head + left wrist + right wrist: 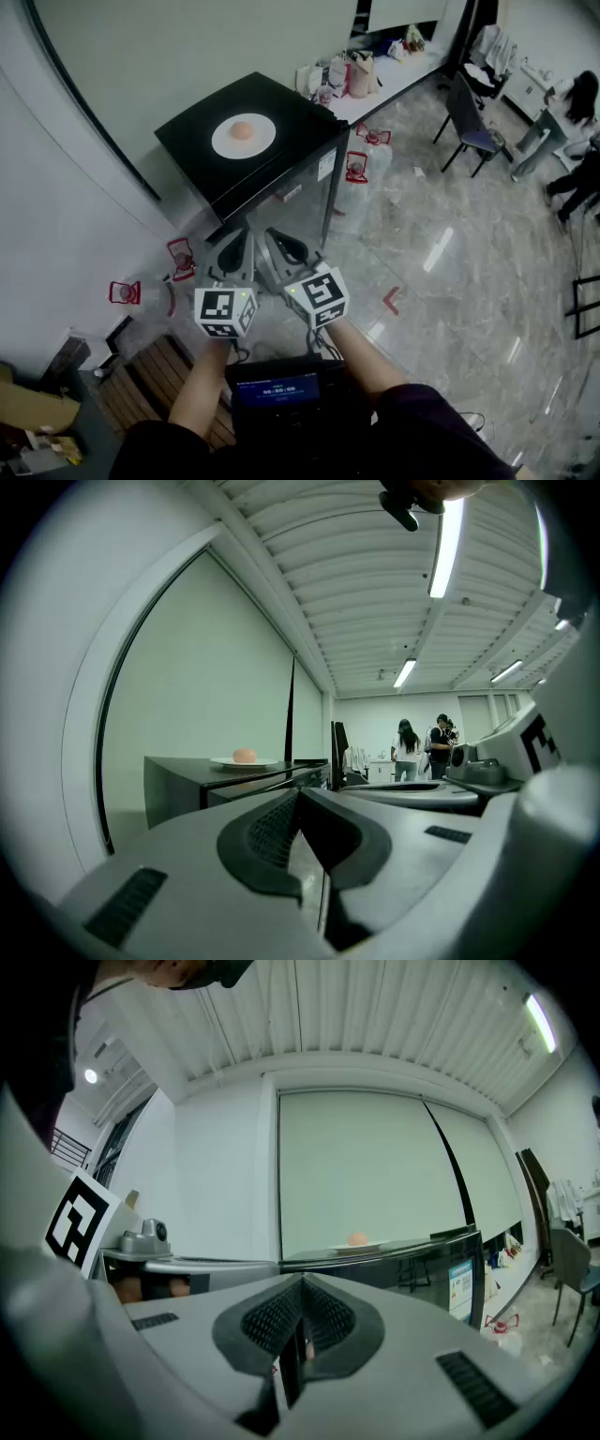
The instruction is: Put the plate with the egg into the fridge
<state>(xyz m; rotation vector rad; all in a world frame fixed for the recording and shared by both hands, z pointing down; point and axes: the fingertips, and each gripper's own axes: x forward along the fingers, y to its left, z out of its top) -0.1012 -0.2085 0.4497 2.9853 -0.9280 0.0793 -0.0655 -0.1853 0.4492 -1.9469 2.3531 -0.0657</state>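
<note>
We saw the plate (223, 141) with egg (242, 130) atop the fridge (192, 141). Left hand-held gripper (242, 246) and right hand-held gripper (281, 246) were both closed, empty. Jugs (357, 169) flanked the fridge on the marble floor (450, 272).

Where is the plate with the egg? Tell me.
Head view, upper left: the plate holding the egg sits on top of the black fridge.
</note>
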